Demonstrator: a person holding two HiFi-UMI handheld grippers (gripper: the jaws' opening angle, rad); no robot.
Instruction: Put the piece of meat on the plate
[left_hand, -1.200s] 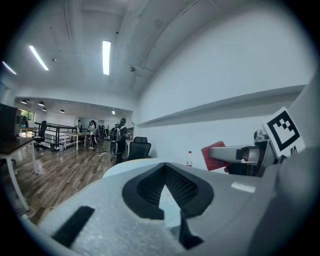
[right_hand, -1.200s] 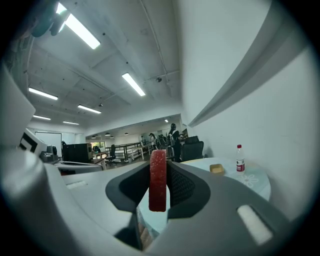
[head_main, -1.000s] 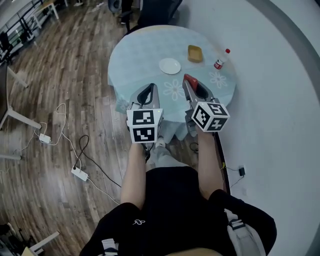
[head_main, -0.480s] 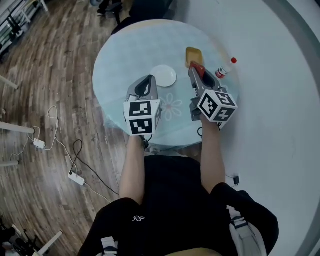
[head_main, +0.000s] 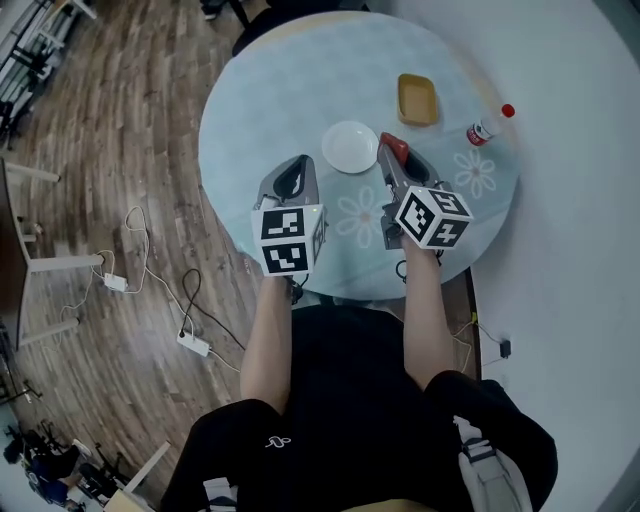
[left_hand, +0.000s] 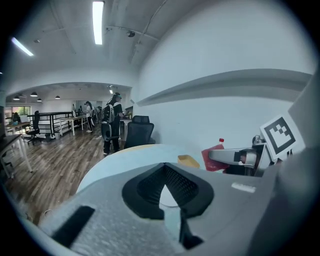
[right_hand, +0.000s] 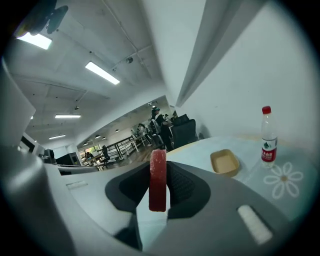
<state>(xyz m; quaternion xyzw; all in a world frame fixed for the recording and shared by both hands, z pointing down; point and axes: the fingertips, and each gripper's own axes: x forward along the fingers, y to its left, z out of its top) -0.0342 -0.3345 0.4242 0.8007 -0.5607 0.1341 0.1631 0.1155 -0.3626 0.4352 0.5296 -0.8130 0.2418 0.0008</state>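
Note:
A small white plate (head_main: 350, 146) lies near the middle of the round table (head_main: 260, 110) with its pale blue cloth. A flat red piece of meat (head_main: 394, 149) stands on edge between the pads of my right gripper (head_main: 391, 147), just right of the plate and above the cloth. From the right gripper view the meat (right_hand: 158, 179) is upright in the shut jaws of the right gripper (right_hand: 158, 186). My left gripper (head_main: 297, 162) hovers over the table left of and nearer than the plate, its tips together and nothing in them. Through its jaws (left_hand: 164, 168) a bit of the plate (left_hand: 168, 196) shows.
A shallow yellow tray (head_main: 418, 98) lies beyond the plate to the right. A water bottle (head_main: 484, 127) with a red cap lies on its side near the table's right edge. An office chair (left_hand: 138, 131) stands behind the table. Cables and a power strip (head_main: 192, 343) lie on the wooden floor.
Both grippers have come forward from the table's near edge to over the cloth. The meat, still gripped, is now beside the plate's right rim. The table looks closer.

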